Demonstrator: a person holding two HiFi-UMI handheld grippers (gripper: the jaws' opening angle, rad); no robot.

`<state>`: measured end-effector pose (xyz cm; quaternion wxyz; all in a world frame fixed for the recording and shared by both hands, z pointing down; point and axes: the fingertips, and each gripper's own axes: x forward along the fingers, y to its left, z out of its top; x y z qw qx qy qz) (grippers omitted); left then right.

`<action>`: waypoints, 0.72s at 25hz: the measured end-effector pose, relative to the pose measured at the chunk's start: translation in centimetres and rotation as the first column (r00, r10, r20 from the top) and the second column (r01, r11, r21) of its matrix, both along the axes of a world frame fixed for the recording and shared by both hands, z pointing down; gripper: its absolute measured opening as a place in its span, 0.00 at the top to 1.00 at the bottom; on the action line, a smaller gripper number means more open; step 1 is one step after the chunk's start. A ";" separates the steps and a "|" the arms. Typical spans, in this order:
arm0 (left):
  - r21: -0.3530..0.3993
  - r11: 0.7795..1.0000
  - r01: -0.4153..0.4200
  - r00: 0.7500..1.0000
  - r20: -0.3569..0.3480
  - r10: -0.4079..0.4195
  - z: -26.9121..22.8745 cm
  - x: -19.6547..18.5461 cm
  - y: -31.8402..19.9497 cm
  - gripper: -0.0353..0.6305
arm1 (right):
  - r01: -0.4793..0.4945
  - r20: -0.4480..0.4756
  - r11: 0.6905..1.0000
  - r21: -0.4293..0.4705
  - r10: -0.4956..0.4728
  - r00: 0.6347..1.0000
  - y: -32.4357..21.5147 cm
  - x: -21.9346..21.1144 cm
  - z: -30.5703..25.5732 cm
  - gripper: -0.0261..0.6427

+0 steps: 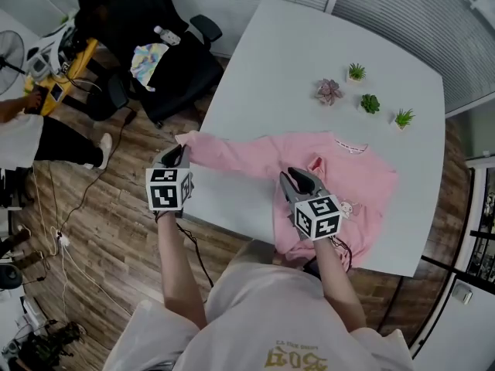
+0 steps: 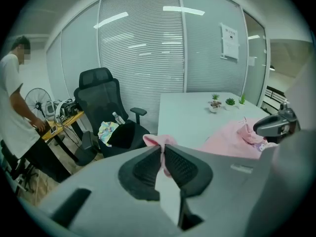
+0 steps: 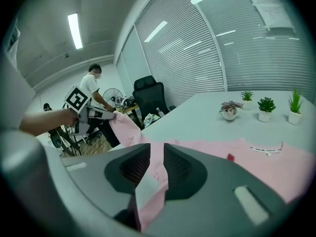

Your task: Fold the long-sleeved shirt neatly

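A pink long-sleeved shirt (image 1: pixel 340 168) lies on the white table (image 1: pixel 309 60), its body near the front right edge. One sleeve (image 1: pixel 232 154) stretches left past the table's edge. My left gripper (image 1: pixel 176 157) is shut on the cuff (image 2: pixel 159 142) of that sleeve and holds it up off the table. My right gripper (image 1: pixel 298 180) is shut on a fold of pink cloth (image 3: pixel 154 169) at the shirt's body near the armpit. In the right gripper view the left gripper (image 3: pixel 101 114) shows at far left with the sleeve (image 3: pixel 126 127) taut between the two.
Three small potted plants (image 1: pixel 370 103) and a pinkish succulent (image 1: pixel 328 91) stand at the table's far side. A black office chair (image 1: pixel 155 45) with a bottle and cloth stands left of the table. A person (image 2: pixel 15 112) stands by a yellow cart and a fan.
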<state>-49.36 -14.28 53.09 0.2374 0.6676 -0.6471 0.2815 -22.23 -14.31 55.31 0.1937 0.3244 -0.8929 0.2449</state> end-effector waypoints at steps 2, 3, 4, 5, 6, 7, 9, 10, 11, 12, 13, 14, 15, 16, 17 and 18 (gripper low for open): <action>0.017 1.000 -0.017 1.000 -0.002 0.018 -1.1 1.0 -0.3 0.90 | -0.014 0.005 1.000 0.004 0.014 1.000 -0.1 0.6 -0.4 0.81; 0.024 0.999 -0.027 1.000 -0.003 0.027 -1.6 1.5 -0.4 0.90 | -0.021 0.007 1.000 0.006 0.021 1.000 -0.1 1.0 -0.6 0.81; 0.030 0.999 -0.038 0.999 -0.004 0.038 -2.0 2.1 -0.6 0.90 | -0.029 0.009 1.000 0.008 0.029 1.000 -0.2 1.4 -0.7 0.81; 0.035 0.998 -0.049 0.999 -0.005 0.049 -2.4 2.8 -0.7 0.90 | -0.036 0.010 0.999 0.010 0.036 0.999 -0.2 1.8 -0.9 0.81; 0.039 0.997 -0.059 0.998 -0.006 0.060 -2.7 3.4 -0.8 0.90 | -0.044 0.012 0.999 0.013 0.043 0.999 -0.1 2.2 -1.1 0.81; 0.043 0.997 -0.070 0.997 -0.009 0.071 -3.0 4.1 -0.9 0.90 | -0.051 0.014 0.999 0.015 0.050 0.999 -0.1 2.5 -1.3 0.81; 0.047 0.994 -0.095 0.995 -0.015 0.096 -3.6 5.7 -1.0 0.90 | -0.063 0.019 0.998 0.020 0.062 0.998 0.0 3.3 -1.8 0.81; 0.047 0.993 -0.110 0.994 -0.016 0.111 -3.8 6.6 -1.1 0.90 | -0.070 0.023 0.997 0.023 0.069 0.997 0.0 3.8 -2.1 0.81; 0.048 0.991 -0.127 0.992 -0.015 0.128 -4.1 7.5 -1.1 0.90 | -0.078 0.027 0.997 0.025 0.077 0.997 0.0 4.2 -2.3 0.81; 0.050 0.988 -0.145 0.989 -0.015 0.146 -4.4 8.4 -1.2 0.90 | -0.088 0.031 0.996 0.028 0.087 0.996 -0.1 4.7 -2.6 0.81; 0.053 0.985 -0.162 0.987 -0.015 0.163 -4.6 9.4 -1.3 0.90 | -0.098 0.034 0.995 0.031 0.097 0.995 -0.1 5.2 -2.8 0.81; 0.056 0.983 -0.177 0.984 -0.016 0.178 -4.9 10.3 -1.4 0.90 | -0.108 0.036 0.994 0.033 0.107 0.994 -0.2 5.7 -3.0 0.81; 0.059 0.980 -0.192 0.981 -0.017 0.193 -5.2 11.3 -1.4 0.90 | -0.118 0.038 0.992 0.035 0.117 0.992 -0.2 6.3 -3.2 0.81; 0.063 0.977 -0.205 0.978 -0.019 0.207 -5.4 12.2 -1.4 0.90 | -0.127 0.040 0.991 0.036 0.125 0.991 -0.1 6.9 -3.4 0.81; 0.066 0.974 -0.218 0.975 -0.021 0.220 -5.7 13.2 -1.4 0.90 | -0.135 0.042 0.990 0.038 0.133 0.990 0.0 7.4 -3.6 0.81; 0.070 0.971 -0.230 0.972 -0.023 0.232 -6.1 14.0 -1.4 0.90 | -0.143 0.044 0.989 0.041 0.141 0.989 0.0 8.0 -3.8 0.81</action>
